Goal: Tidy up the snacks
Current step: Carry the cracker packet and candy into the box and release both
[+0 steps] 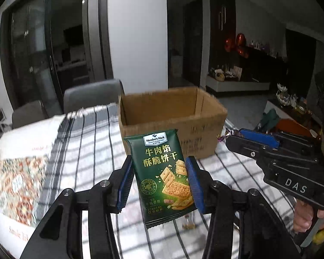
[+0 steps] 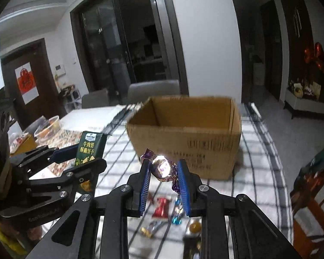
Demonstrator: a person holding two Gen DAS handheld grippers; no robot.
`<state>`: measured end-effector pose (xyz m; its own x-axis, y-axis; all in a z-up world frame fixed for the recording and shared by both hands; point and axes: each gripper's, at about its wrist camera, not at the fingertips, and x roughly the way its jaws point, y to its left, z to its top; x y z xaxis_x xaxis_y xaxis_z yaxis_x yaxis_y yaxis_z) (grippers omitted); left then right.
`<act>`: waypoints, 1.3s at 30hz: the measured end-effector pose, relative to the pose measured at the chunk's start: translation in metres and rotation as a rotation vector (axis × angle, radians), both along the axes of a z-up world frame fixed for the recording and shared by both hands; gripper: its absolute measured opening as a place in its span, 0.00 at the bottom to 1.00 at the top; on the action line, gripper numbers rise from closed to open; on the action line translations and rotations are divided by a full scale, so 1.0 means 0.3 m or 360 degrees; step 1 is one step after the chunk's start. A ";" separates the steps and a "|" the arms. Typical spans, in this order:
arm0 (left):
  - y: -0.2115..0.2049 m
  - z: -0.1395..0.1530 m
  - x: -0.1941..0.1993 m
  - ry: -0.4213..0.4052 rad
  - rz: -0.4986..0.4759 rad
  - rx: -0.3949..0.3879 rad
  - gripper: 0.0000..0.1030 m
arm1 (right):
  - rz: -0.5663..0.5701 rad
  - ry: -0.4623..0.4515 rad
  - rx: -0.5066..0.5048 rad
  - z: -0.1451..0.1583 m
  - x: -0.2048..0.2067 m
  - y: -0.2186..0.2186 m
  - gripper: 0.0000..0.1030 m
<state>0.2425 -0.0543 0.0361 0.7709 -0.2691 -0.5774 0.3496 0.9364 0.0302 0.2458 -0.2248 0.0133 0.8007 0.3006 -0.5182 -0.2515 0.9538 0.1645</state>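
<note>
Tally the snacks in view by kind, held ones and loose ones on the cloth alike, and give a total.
Green cracker packet, in the left gripper: 1
Foil-wrapped candy, in the right gripper: 1
Loose wrapped candies on the checked cloth, red, blue, gold, amber: 4
Total: 6

White wall (image 1: 138,32), dark glass doors (image 2: 118,49), grey chairs (image 1: 92,96), dim light

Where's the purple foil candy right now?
The purple foil candy is clamped in the right gripper, held above the checked tablecloth just in front of the open cardboard box, right of the green cracker packet.
</note>
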 end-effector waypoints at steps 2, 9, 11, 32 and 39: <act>-0.006 0.029 0.024 -0.0029 -0.0014 0.0001 0.46 | -0.0007 -0.0029 -0.0012 0.028 0.018 -0.001 0.26; -0.029 0.094 0.132 -0.0096 -0.0044 0.0032 0.46 | -0.0024 -0.0103 -0.0056 0.109 0.110 -0.008 0.26; -0.041 0.105 0.167 -0.0109 -0.0058 0.0043 0.46 | -0.0029 -0.0105 -0.0051 0.118 0.146 -0.015 0.26; -0.129 0.033 0.521 -0.0018 -0.0023 0.0041 0.63 | -0.0114 0.0064 -0.0070 0.022 0.478 -0.096 0.45; -0.109 0.036 0.440 -0.0062 0.0002 0.0052 0.71 | -0.0194 0.0021 -0.0079 0.032 0.412 -0.116 0.52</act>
<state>0.3746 -0.0872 0.0470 0.7932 -0.2494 -0.5555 0.3462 0.9352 0.0745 0.3695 -0.2596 0.0228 0.8229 0.1749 -0.5406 -0.1312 0.9842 0.1187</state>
